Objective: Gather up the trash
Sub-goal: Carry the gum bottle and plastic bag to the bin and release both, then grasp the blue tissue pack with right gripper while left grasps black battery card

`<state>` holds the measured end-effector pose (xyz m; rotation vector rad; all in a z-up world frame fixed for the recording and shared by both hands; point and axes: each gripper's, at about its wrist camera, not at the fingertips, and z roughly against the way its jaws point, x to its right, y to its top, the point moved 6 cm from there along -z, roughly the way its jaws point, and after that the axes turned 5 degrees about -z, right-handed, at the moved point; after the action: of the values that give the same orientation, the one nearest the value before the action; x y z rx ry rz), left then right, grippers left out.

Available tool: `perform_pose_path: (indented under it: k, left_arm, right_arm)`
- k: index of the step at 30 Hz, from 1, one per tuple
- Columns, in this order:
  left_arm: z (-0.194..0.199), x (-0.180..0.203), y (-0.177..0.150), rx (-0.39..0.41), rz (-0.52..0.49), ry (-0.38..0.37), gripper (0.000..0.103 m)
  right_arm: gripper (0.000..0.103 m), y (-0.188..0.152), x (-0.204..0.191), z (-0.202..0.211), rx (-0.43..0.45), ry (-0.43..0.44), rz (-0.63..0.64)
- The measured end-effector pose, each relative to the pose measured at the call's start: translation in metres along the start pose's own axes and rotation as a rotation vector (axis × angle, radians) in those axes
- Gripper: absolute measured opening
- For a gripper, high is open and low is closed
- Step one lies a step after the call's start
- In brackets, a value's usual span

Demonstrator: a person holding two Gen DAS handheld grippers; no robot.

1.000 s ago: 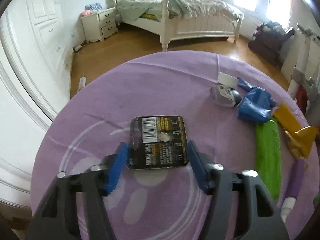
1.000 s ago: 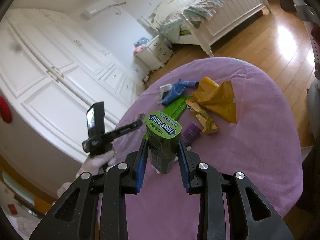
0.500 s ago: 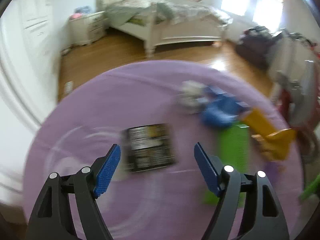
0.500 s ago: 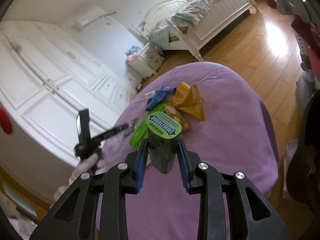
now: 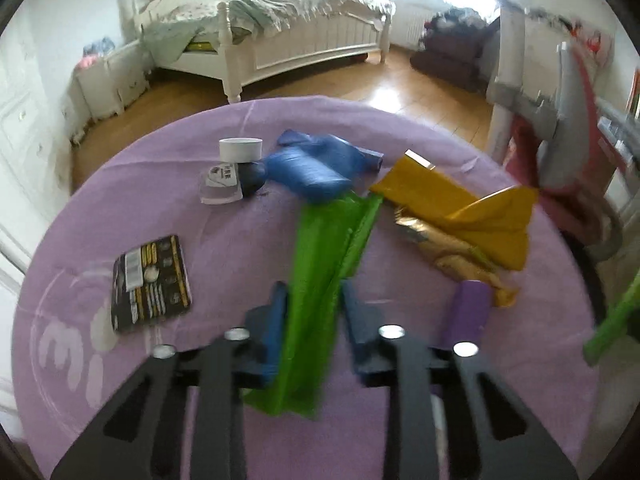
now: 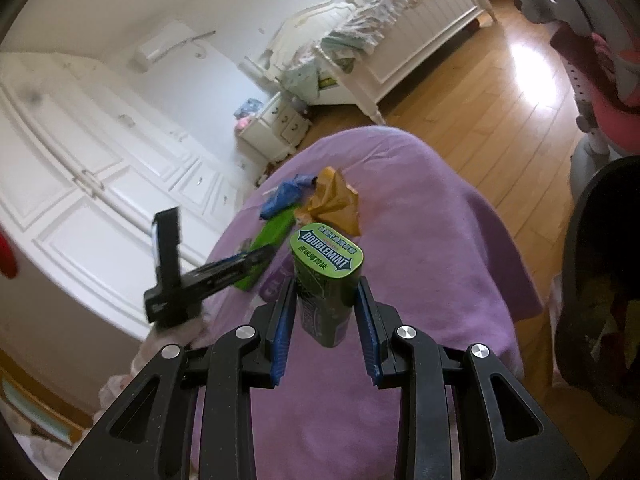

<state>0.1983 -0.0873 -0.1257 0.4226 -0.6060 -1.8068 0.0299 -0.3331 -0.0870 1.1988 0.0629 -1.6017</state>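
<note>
Left gripper (image 5: 313,330), lower centre of frame, is clenching on the green wrapper (image 5: 320,280) to lift it; right gripper (image 6: 325,322) is grasping the Doublemint can (image 6: 325,280) above the purple table (image 6: 420,280) for binning.

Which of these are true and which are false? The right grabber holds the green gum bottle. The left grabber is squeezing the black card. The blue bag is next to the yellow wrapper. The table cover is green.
1. The right gripper holds the green gum bottle. True.
2. The left gripper is squeezing the black card. False: its jaws have just closed on the green wrapper; the black card lies on the cloth to that gripper's left.
3. The blue bag is next to the yellow wrapper. True.
4. The table cover is green. False: it is purple.
</note>
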Motion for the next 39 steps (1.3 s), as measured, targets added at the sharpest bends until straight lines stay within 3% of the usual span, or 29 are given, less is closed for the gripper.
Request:
perform_pose_path:
  k: [3, 6, 9, 13, 20, 22, 25, 26, 27, 29, 30, 35, 39]
  left_arm:
    - [0.034, 0.009, -0.004, 0.065, 0.074, -0.094, 0.022]
    - [0.063, 0.039, -0.005, 0.120, 0.063, -0.168, 0.022]
    - [0.075, 0.091, 0.003, 0.137, 0.024, -0.313, 0.022]
    - [0.067, 0.182, 0.004, 0.112, -0.089, -0.460, 0.022]
    - [0.015, 0.311, -0.008, -0.003, -0.236, -0.589, 0.023]
    - [0.000, 0.340, -0.015, -0.027, -0.282, -0.587, 0.030]
    - [-0.013, 0.365, -0.022, -0.043, -0.348, -0.549, 0.056]
    - [-0.017, 0.370, -0.022, -0.043, -0.367, -0.519, 0.069]
    - [-0.016, 0.369, -0.022, -0.039, -0.367, -0.504, 0.076]
    - [-0.010, 0.362, -0.021, -0.021, -0.360, -0.504, 0.094]
    - [-0.004, 0.354, -0.019, -0.002, -0.358, -0.500, 0.095]
    - [0.023, 0.314, -0.010, 0.056, -0.334, -0.440, 0.095]
    - [0.049, 0.242, 0.002, 0.134, -0.231, -0.365, 0.095]
  right_arm:
    - [0.030, 0.010, 0.012, 0.021, 0.059, -0.012, -0.014]
    - [0.030, 0.021, 0.034, 0.050, 0.133, -0.051, -0.048]
    - [0.030, 0.029, 0.060, 0.080, 0.211, -0.114, -0.086]
    - [0.030, 0.033, 0.113, 0.121, 0.305, -0.245, -0.178]
    - [0.030, 0.019, 0.195, 0.145, 0.329, -0.368, -0.337]
    - [0.030, 0.015, 0.211, 0.149, 0.327, -0.390, -0.365]
    - [0.031, 0.009, 0.227, 0.151, 0.316, -0.430, -0.404]
    - [0.031, 0.008, 0.232, 0.152, 0.312, -0.438, -0.422]
    - [0.034, 0.008, 0.235, 0.152, 0.311, -0.438, -0.432]
    - [0.068, 0.007, 0.236, 0.155, 0.327, -0.445, -0.445]
    - [0.075, 0.007, 0.234, 0.156, 0.341, -0.459, -0.445]
    - [0.079, 0.021, 0.207, 0.138, 0.324, -0.435, -0.377]
    - [0.079, 0.047, 0.150, 0.100, 0.271, -0.367, -0.221]
